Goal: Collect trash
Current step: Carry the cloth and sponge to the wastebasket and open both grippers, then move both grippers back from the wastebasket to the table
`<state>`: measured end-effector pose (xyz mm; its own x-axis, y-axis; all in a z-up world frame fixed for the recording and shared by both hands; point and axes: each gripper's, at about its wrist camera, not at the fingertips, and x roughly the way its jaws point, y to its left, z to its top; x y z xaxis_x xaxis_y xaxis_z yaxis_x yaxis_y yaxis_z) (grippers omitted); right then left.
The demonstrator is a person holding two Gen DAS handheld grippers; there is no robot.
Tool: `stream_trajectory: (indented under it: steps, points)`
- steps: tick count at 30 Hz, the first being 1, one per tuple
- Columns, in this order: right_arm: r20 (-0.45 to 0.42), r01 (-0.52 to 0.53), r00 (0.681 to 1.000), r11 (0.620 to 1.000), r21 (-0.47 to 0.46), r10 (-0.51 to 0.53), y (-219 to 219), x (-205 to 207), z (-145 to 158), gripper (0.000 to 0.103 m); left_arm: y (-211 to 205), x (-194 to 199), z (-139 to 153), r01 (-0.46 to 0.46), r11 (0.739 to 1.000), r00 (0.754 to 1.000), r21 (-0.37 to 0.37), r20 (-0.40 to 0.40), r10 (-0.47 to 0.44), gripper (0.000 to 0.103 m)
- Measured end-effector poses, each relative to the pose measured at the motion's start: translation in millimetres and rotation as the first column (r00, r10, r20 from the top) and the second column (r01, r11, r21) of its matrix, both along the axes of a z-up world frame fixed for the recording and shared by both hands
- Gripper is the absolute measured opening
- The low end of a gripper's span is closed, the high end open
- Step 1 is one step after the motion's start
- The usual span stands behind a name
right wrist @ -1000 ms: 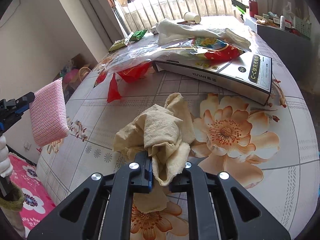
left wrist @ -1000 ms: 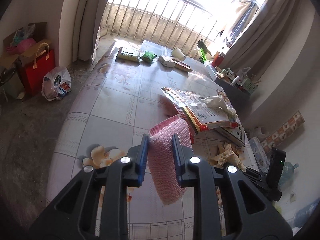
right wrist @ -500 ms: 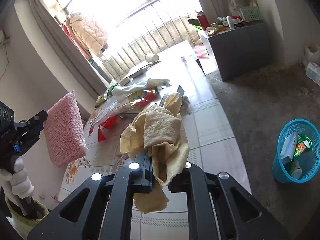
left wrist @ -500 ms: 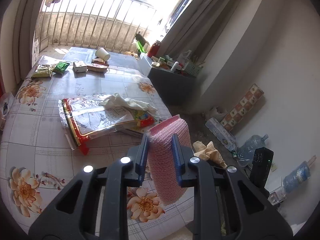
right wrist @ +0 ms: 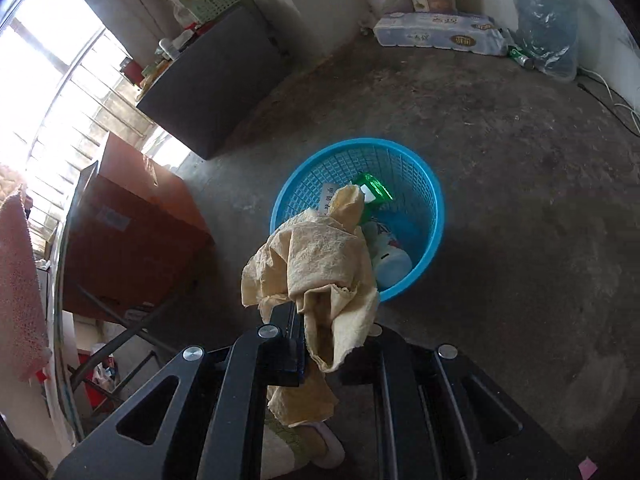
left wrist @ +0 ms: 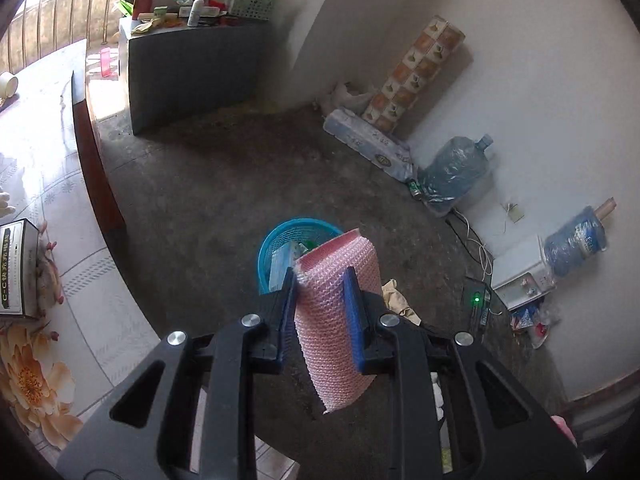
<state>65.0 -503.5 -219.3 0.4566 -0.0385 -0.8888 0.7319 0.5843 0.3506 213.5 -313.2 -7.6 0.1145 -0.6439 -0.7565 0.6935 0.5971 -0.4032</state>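
A pink sponge (left wrist: 340, 312) is clamped upright in my left gripper (left wrist: 322, 280), which is shut on it above the concrete floor. Beyond it stands a blue plastic basket (left wrist: 267, 246) holding several wrappers. A crumpled yellow cloth (right wrist: 320, 264) hangs from my right gripper (right wrist: 334, 312), shut on it just in front of the same blue basket (right wrist: 430, 208). Inside the basket lie a green packet (right wrist: 374, 188) and a white bottle (right wrist: 394, 266). The pink sponge (right wrist: 18, 280) also shows at the right wrist view's left edge.
The flower-patterned table (left wrist: 48, 184) runs along the left, with a box (left wrist: 18, 268) near its edge. A grey cabinet (left wrist: 188, 68) stands behind. Along the wall lie a tissue pack (left wrist: 368, 144), a water jug (left wrist: 456, 172) and cables. A slippered foot (right wrist: 316, 448) is below my right gripper.
Both grippers have swung off the table to the right and tipped down toward the floor. The blue basket now lies right ahead of them. Each still holds its item.
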Motion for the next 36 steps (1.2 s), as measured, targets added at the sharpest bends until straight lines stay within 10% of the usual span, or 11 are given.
stream_trajectory:
  steps: [10, 18, 27, 31, 36]
  points:
    - [-0.332, -0.096, 0.938, 0.995, 0.039, 0.104, -71, 94, -131, 0.03, -51, 22, -55, 0.013, 0.997, 0.998, 0.077, -0.062, -0.008, 0.021]
    - [-0.07, 0.002, 0.998, 0.999, -0.048, -0.006, -93, 53, -93, 0.056, -94, 36, -81, -0.003, 0.994, 0.995, 0.108, -0.096, 0.013, 0.021]
    - [0.113, 0.214, 0.97, 0.977, 0.008, -0.213, -109, -27, -65, 0.058, -165, 24, -117, 0.028, 0.992, 0.996, 0.123, -0.092, -0.016, 0.022]
    - [0.117, 0.262, 0.957, 0.964, 0.04, -0.265, -103, -54, -68, 0.058, -192, 15, -135, 0.018, 0.994, 0.997, 0.112, -0.078, -0.01, 0.043]
    - [0.098, 0.267, 0.957, 0.962, 0.063, -0.272, -95, -68, -81, 0.058, -175, 9, -126, 0.015, 0.996, 0.992, 0.084, -0.124, -0.004, 0.045]
